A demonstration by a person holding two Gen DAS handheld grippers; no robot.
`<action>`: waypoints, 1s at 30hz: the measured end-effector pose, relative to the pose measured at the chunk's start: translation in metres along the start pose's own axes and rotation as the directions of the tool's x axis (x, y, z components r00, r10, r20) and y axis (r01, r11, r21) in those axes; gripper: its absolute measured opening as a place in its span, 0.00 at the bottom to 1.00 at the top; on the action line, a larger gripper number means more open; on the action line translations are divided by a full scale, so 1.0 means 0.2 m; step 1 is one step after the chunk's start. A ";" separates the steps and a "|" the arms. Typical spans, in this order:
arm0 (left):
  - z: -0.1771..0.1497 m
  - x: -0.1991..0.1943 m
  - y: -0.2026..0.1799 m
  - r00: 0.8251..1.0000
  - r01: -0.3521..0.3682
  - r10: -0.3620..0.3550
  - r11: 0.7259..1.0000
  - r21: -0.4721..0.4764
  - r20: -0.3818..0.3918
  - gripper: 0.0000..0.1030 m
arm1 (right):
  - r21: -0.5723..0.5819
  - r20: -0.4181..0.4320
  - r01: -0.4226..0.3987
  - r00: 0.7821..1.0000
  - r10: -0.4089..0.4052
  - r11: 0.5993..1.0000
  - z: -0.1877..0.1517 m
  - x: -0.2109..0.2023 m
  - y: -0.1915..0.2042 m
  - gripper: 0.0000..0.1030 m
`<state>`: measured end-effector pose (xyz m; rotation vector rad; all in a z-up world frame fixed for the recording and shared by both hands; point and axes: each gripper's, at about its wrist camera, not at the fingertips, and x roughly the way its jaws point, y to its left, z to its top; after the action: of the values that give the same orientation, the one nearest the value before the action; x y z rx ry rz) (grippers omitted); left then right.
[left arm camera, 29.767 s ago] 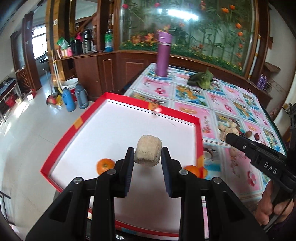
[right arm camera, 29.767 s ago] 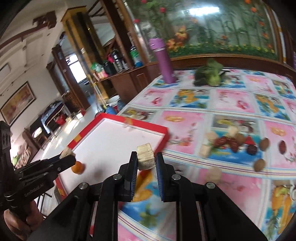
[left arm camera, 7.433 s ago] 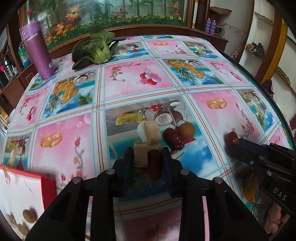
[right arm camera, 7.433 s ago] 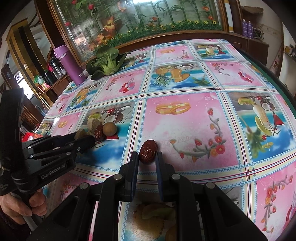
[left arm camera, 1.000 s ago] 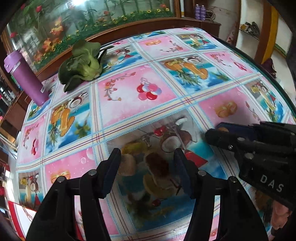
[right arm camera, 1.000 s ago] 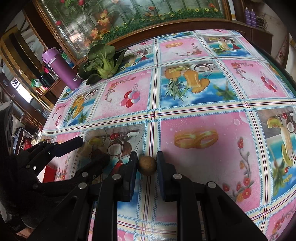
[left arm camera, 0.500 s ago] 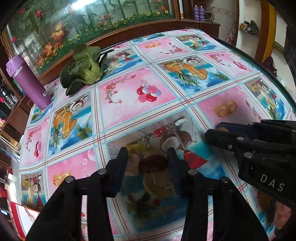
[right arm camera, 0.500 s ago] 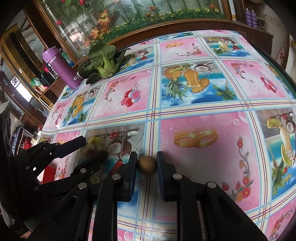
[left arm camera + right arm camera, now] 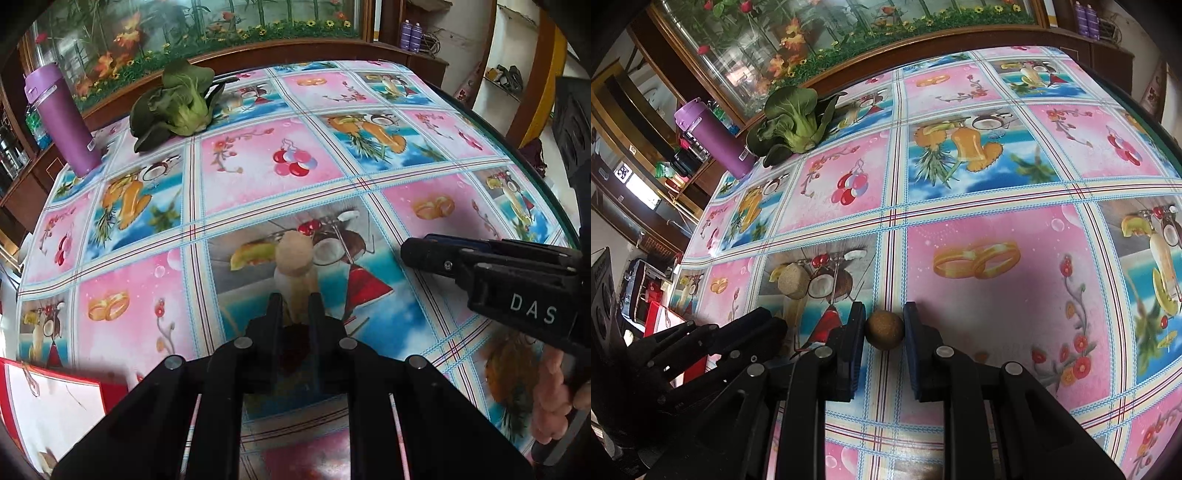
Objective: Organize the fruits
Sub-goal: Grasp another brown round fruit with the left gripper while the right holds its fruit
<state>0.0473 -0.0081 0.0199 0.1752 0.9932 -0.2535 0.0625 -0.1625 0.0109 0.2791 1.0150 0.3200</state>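
Observation:
My left gripper [image 9: 295, 301] is shut on a dark red date [image 9: 293, 347], held deep between its fingers low over the tablecloth. Just past its tips lie a pale chunk [image 9: 297, 290] and a round beige piece [image 9: 291, 254]. The right gripper [image 9: 884, 312] is shut on a small round brown fruit [image 9: 884, 329] close above the cloth. Each gripper shows in the other's view: the right gripper [image 9: 410, 253] to the right, the left gripper [image 9: 768, 325] at lower left. The beige piece [image 9: 793, 282] lies left of the brown fruit. The red-rimmed white tray [image 9: 110, 391] sits at lower left.
A purple bottle [image 9: 59, 118] and a green bok choy [image 9: 177, 107] stand at the far side of the table. The table's rounded edge [image 9: 517, 147] runs down the right. A hand [image 9: 554, 398] holds the right gripper's handle.
My left gripper's fingers have come together on the red date and it has dropped lower toward the table. The right gripper still holds the brown fruit in nearly the same place.

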 end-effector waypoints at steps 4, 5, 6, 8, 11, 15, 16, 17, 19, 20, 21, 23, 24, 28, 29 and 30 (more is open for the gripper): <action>0.05 0.03 0.01 1.000 -0.008 0.008 1.000 -0.026 -0.012 0.23 | 0.000 0.000 -0.001 1.000 0.001 1.000 0.00 0.00 0.00 0.19; 0.06 0.04 0.01 1.000 -0.017 0.017 0.999 -0.029 -0.012 0.27 | 0.001 0.000 -0.001 1.000 0.001 1.000 0.00 0.00 0.00 0.19; 0.07 0.05 0.01 1.000 -0.028 0.028 0.999 -0.027 -0.011 0.35 | 0.001 0.000 -0.001 1.000 0.001 1.000 0.00 0.00 0.00 0.19; 0.08 0.06 0.01 0.998 -0.057 0.057 0.998 -0.027 -0.010 0.47 | 0.001 0.000 -0.001 1.000 0.001 1.000 0.00 0.00 0.00 0.19; 0.11 0.06 0.01 0.999 -0.041 0.041 0.998 -0.044 0.009 0.51 | 0.000 0.001 -0.002 1.000 0.002 1.000 0.00 0.00 0.00 0.19; 0.13 0.10 -0.01 0.998 -0.057 0.057 0.998 -0.023 -0.004 0.52 | -0.002 0.003 -0.001 1.000 0.001 1.000 0.00 0.01 0.00 0.19; 0.14 0.11 -0.01 0.998 -0.059 0.058 0.998 -0.022 -0.009 0.51 | -0.001 0.002 -0.001 1.000 0.001 1.000 0.00 0.01 0.00 0.19; 0.14 0.12 -0.01 0.998 -0.062 0.062 0.998 -0.021 -0.012 0.50 | 0.000 0.002 -0.002 1.000 0.002 1.000 0.00 0.01 0.00 0.19; 0.15 0.13 -0.01 0.999 -0.035 0.035 0.999 -0.028 -0.004 0.34 | -0.002 0.003 0.000 1.000 0.000 1.000 0.00 0.01 0.00 0.19; 0.15 0.13 -0.01 1.000 -0.017 0.017 0.999 -0.028 -0.004 0.30 | -0.003 0.003 0.000 1.000 0.000 1.000 0.00 0.01 0.01 0.19; 0.15 0.13 -0.02 1.000 -0.016 0.016 1.000 -0.020 -0.003 0.27 | -0.003 0.003 0.000 1.000 0.000 1.000 0.00 0.01 0.01 0.19; 0.14 0.12 -0.04 1.000 -0.028 0.028 1.000 0.005 0.005 0.25 | -0.005 0.003 0.001 1.000 -0.001 1.000 0.01 0.01 0.01 0.19; 0.14 0.12 -0.05 0.999 -0.032 0.032 0.999 0.009 0.007 0.25 | -0.005 0.003 0.001 1.000 -0.001 1.000 0.01 0.01 0.01 0.19; 0.13 0.11 -0.04 1.000 -0.005 0.005 1.000 -0.026 -0.003 0.25 | -0.007 0.003 0.001 1.000 -0.001 1.000 0.01 0.01 0.01 0.19; 0.12 0.10 -0.04 1.000 -0.003 0.003 0.999 -0.035 -0.005 0.25 | -0.008 0.002 0.001 1.000 -0.001 1.000 0.01 0.01 0.01 0.19; 0.11 0.09 -0.04 1.000 0.005 -0.005 0.999 -0.040 -0.003 0.25 | -0.009 0.002 0.001 1.000 -0.001 1.000 0.01 0.01 0.01 0.19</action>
<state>0.0709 -0.0240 0.0165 0.1370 1.0014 -0.2376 0.0642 -0.1606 0.0113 0.2710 1.0116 0.3233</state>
